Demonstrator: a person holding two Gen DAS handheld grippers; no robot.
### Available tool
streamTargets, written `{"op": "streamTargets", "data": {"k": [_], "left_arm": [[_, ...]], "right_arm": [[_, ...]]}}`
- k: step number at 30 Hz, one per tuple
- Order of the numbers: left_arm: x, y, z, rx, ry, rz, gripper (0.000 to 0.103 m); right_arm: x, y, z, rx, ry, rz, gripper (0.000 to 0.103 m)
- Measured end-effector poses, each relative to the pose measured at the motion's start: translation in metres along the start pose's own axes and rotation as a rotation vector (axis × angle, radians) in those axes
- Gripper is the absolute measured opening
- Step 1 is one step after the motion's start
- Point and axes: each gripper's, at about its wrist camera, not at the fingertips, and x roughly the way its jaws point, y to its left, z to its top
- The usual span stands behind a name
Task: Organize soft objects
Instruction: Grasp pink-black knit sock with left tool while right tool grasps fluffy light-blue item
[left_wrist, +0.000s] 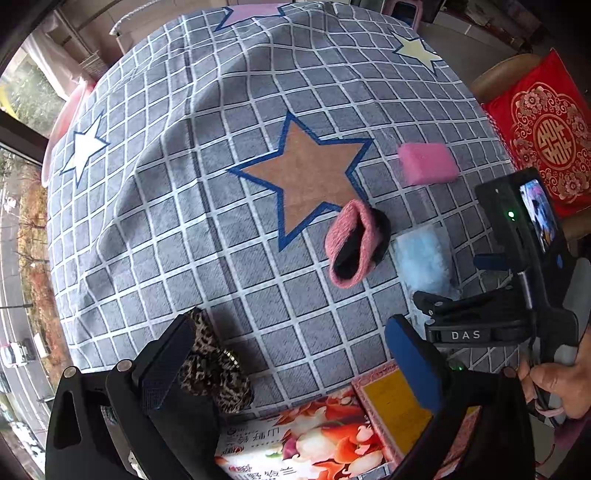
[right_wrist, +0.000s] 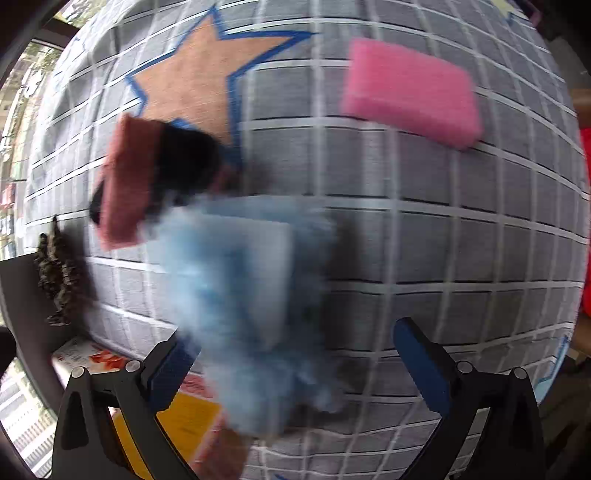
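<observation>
My left tool (left_wrist: 288, 365) hangs with its fingers spread wide apart, gripping nothing. My right tool (right_wrist: 299, 363) is spread just as wide, also empty; my right hand (left_wrist: 557, 380) grips its handle at the near right.

grey white-checked cloth (left_wrist: 192, 206) with a tan, blue-edged star (left_wrist: 306, 173); pink sponge (left_wrist: 428, 162) at three o'clock, leopard-print scrunchie (left_wrist: 214, 369) at seven.

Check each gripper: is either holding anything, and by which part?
Neither holds anything. The left gripper is open, its finger beside the leopard-print scrunchie. The right gripper is open above the fluffy blue item.
</observation>
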Motion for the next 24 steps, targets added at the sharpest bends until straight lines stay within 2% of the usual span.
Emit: {"op": "streamTargets", "data": {"k": [6,9,12,14,19,22,24], "left_arm": [[0.027,-0.028,0.032,0.054,0.011,-0.040,0.102],[0.046,-0.039,0.044,0.066,0.024,-0.046,0.102],[0.067,-0.044,0.051,0.068,0.057,-0.037,0.102],[0.078,-0.047,0.053,0.071,0.073,-0.026,0.102],[0.100,-0.047,0.055,0.060,0.131,-0.017,0.099],[0.111,-0.044,0.055,0.041,0.165,-0.005,0.091],[0.112,-0.046,0.055,0.044,0.162,-0.011,0.089]], "right_arm": [[-0.007,-0.070,-0.020,0.142,-0.022,-0.070,0.103],[-0.014,-0.091,-0.030,0.186,-0.055,-0.005,0.103],[-0.019,-0.090,-0.034,0.153,-0.090,0.048,0.103],[-0.016,-0.085,-0.031,0.123,-0.088,0.052,0.103],[-0.008,-0.072,-0.023,0.063,-0.100,-0.039,0.103],[-0.003,-0.062,-0.024,0.024,-0.081,-0.095,0.103],[-0.001,-0.056,-0.025,0.027,-0.073,-0.092,0.103]]}}
